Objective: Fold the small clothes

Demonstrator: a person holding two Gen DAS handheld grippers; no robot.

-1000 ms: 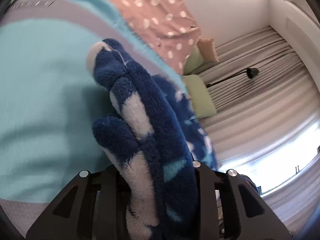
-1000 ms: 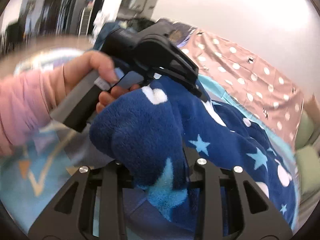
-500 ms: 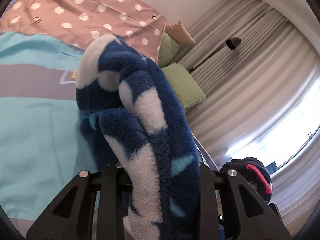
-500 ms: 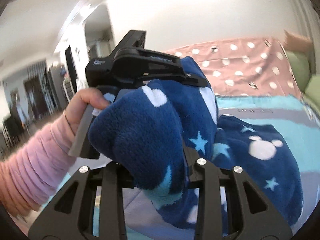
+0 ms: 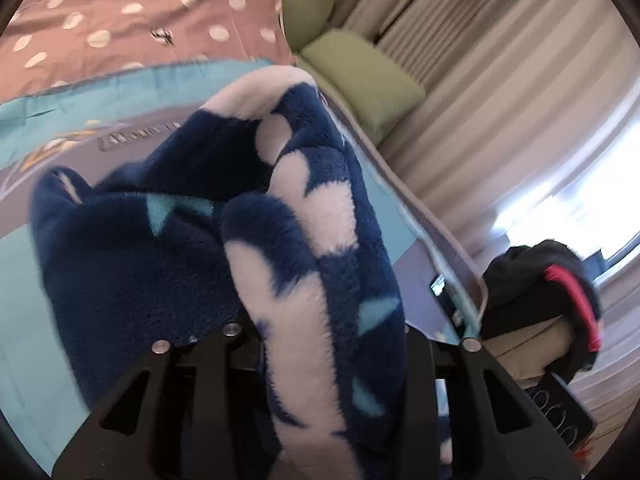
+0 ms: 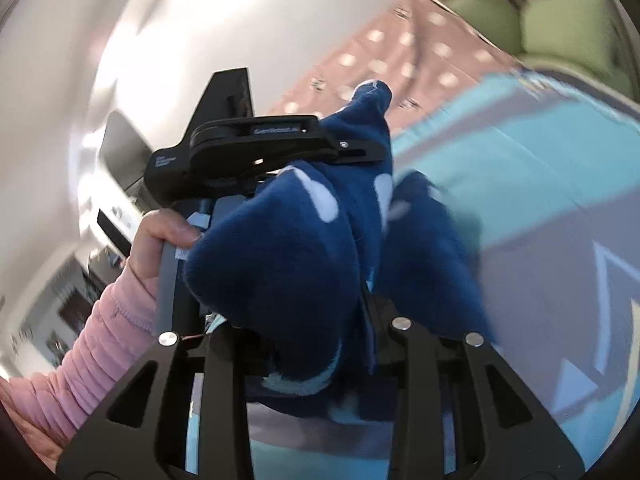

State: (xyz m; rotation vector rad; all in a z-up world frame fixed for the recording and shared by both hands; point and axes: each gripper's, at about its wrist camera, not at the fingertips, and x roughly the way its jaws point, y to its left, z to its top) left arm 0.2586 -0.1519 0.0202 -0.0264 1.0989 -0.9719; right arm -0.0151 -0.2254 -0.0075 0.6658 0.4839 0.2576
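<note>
We are in a home bedroom. We see a bed [image 5: 24,288] with green pillows [image 5: 372,76] and long curtains [image 5: 500,92].

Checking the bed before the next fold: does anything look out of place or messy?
Nothing damaged or spilled. The navy fleece garment is bunched thick in both grippers rather than flat, and the left gripper is opening. A dark bundle sits off the bed's edge.
</note>
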